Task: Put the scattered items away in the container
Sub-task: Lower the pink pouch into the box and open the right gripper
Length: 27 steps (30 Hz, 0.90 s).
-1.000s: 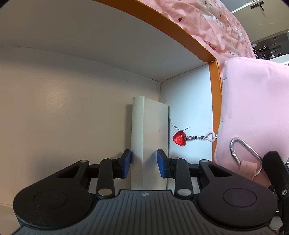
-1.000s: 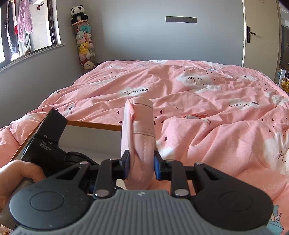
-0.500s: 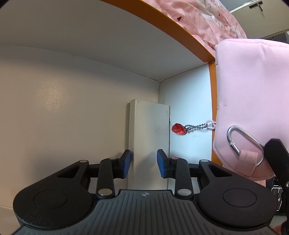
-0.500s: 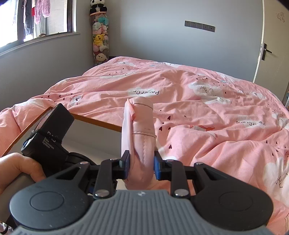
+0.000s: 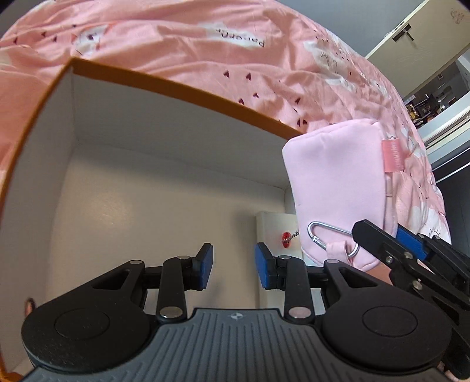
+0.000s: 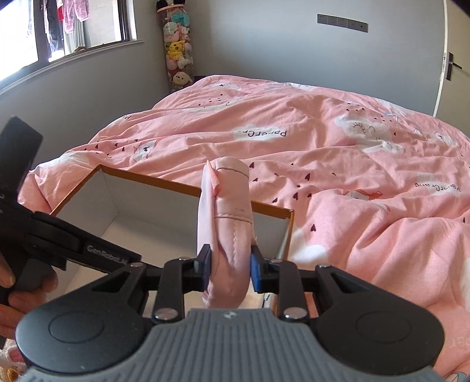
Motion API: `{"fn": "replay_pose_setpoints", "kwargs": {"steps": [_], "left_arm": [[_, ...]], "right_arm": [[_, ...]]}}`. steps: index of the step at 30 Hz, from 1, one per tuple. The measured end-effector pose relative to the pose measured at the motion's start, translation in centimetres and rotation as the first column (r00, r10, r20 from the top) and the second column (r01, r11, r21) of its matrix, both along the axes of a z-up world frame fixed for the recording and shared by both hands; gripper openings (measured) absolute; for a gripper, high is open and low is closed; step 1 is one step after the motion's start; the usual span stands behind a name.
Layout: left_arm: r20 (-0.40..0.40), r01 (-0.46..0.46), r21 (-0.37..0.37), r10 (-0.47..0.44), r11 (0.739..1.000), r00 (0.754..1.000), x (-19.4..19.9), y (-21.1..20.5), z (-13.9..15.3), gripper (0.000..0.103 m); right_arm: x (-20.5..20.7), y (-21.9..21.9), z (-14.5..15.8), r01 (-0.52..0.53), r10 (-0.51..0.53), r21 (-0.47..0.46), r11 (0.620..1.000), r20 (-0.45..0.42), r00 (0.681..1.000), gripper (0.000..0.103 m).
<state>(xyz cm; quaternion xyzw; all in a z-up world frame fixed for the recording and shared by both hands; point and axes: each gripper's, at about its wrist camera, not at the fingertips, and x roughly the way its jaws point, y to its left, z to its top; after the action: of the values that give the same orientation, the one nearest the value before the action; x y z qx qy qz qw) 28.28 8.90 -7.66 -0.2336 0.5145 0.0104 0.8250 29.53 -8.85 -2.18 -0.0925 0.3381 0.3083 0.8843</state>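
Hanging over box's right end: pink pouch (image 6: pixel 224 226), pinched upright between right gripper (image 6: pixel 230 271) pads, carabiner (image 5: pixel 333 238) at its low end. Box (image 5: pixel 164 85), orange rim, white inside, sits on pink bed quilt (image 6: pixel 337 152). Inside, near right corner: white slab (image 5: pixel 276 229) w/ red heart charm (image 5: pixel 285 235). Left gripper (image 5: pixel 233 266) part-open, nothing btwn pads, above box floor.

Place: a home bedroom is shown.
Bed (image 6: pixel 337 152): covered with a pink printed duvet.
Corner: plush toys (image 6: pixel 177 55) are stacked.
Window (image 6: pixel 58 26): laundry is hung outside.
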Motion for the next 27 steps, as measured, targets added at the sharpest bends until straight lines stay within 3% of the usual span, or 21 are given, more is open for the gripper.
{"fn": "replay_pose_setpoints", "kwargs": {"steps": [4, 9, 12, 17, 23, 27], "left_arm": [[0.032, -0.027, 0.037, 0.026, 0.999, 0.999, -1.2, 1.5, 1.2, 0.035], [0.052, -0.043, 0.051, 0.041, 0.998, 0.998, -3.7, 2.9, 1.8, 0.035], [0.061, -0.028, 0.064, 0.024, 0.998, 0.998, -4.6, 2.9, 2.0, 0.035], [0.066, -0.022, 0.062, 0.018, 0.998, 0.998, -5.3, 2.9, 1.9, 0.035], [0.063, -0.019, 0.045, 0.016, 0.999, 0.998, -5.7, 2.7, 1.4, 0.035], [0.063, -0.013, 0.036, 0.01, 0.999, 0.998, -5.9, 2.5, 1.2, 0.035]], "right_arm": [[0.4, 2.0, -0.4, -0.062, 0.062, -0.059, 0.996, 0.004, 0.998, 0.029], [1.3, 2.3, -0.8, -0.041, 0.047, 0.037, 0.998, -0.166, 0.985, 0.029], [1.2, 2.5, -2.0, -0.007, 0.035, 0.095, 0.995, -0.299, 0.954, 0.029], [0.9, 2.3, -4.7, 0.078, -0.001, 0.134, 0.988, -0.499, 0.866, 0.029], [1.0, 1.7, -6.8, 0.153, -0.036, 0.139, 0.978, -0.614, 0.789, 0.032], [0.8, 1.6, -7.6, 0.16, -0.07, 0.089, 0.983, -0.623, 0.779, 0.038]]}}
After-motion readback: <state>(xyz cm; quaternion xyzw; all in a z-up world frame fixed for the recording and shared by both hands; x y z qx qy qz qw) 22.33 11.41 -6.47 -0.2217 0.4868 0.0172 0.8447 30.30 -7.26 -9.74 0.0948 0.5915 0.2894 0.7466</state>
